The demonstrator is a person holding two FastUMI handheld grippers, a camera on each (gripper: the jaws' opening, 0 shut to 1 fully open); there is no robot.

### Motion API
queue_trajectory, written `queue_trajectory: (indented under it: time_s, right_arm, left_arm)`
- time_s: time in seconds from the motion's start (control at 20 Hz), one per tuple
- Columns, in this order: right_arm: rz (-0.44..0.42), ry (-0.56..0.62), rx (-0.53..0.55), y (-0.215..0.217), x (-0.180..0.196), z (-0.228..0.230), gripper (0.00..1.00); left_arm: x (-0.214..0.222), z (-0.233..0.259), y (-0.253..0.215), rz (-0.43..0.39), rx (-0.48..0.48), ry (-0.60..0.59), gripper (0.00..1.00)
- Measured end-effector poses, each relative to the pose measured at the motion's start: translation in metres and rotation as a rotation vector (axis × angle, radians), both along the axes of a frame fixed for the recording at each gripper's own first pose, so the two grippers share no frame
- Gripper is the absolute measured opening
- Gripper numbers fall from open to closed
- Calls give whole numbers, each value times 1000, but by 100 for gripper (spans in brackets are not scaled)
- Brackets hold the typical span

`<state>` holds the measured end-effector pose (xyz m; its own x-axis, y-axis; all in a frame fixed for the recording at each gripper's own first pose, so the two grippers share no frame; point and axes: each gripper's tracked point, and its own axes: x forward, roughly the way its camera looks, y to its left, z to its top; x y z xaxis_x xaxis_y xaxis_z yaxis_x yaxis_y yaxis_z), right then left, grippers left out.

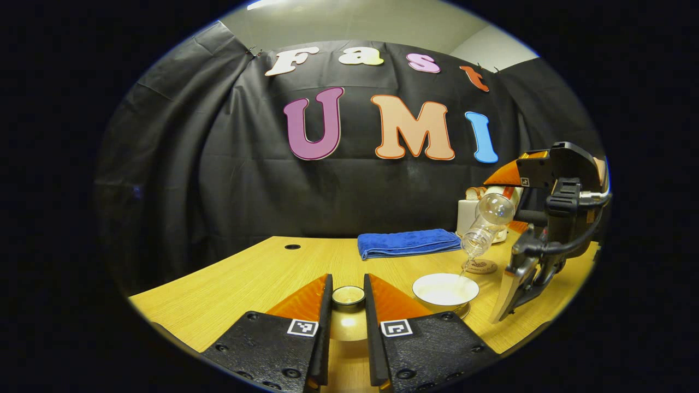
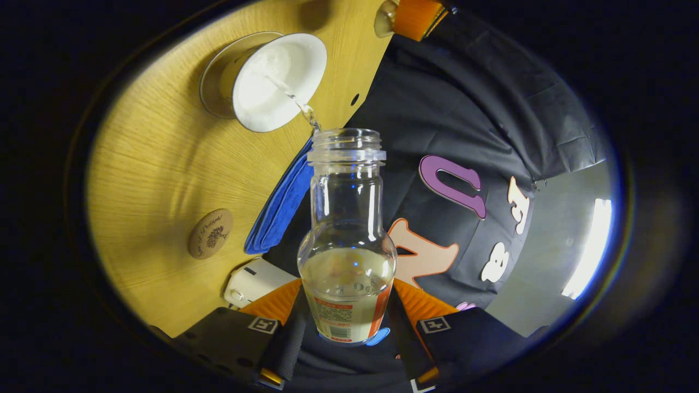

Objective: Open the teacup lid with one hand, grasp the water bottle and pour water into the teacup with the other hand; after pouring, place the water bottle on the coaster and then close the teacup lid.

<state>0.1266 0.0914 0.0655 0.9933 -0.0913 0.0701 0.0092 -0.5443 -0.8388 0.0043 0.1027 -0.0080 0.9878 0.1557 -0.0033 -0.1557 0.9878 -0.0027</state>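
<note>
R gripper [image 2: 347, 322] clamps water bottle [image 2: 347, 240], tipped so stream lands in teacup [image 1: 445, 290] on bench [image 1: 229, 284]. L gripper [image 1: 348, 305] pinches lid [image 1: 348, 295] aside, clear of pour. Coaster [image 2: 211, 233] waits nearby.

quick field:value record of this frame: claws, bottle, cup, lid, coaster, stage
left claw: shut on the teacup lid, held off the cup
right claw: shut on the water bottle, tilted mouth-down
pour: thin stream from the bottle mouth into the teacup
teacup: open, on its saucer on the table
coaster: bare, beside the blue towel
bottle: some water left
stage: pouring; bottle not yet on coaster, lid not yet back on
</note>
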Motion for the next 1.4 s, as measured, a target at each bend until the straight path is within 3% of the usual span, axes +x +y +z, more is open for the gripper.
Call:
queue_trajectory:
  time_s: [0.3, 0.5, 0.8, 1.0, 1.15, 1.4]
  right_arm:
    - [45, -13, -65, 7, -5, -2, 78]
    - [25, 27, 32, 3, -7, -12, 77]
    - [-80, 152, 455, -21, -18, -65, 80]
    - [-106, 190, 837, -19, -22, -84, 81]
    - [-109, 142, 1105, -26, -19, -69, 77]
    - [-149, 64, 1438, -57, -5, -57, 80]
  left_arm:
    - [1, 1, -1, 0, 1, -1, 27]
    - [1, 0, -1, -2, 2, -1, 27]
    - [0, 0, -2, -10, 2, -2, 27]
    - [0, 1, -2, -10, 3, -2, 27]
    - [0, 2, -1, -10, 2, -2, 27]
    - [1, 1, -2, -11, 3, -2, 27]
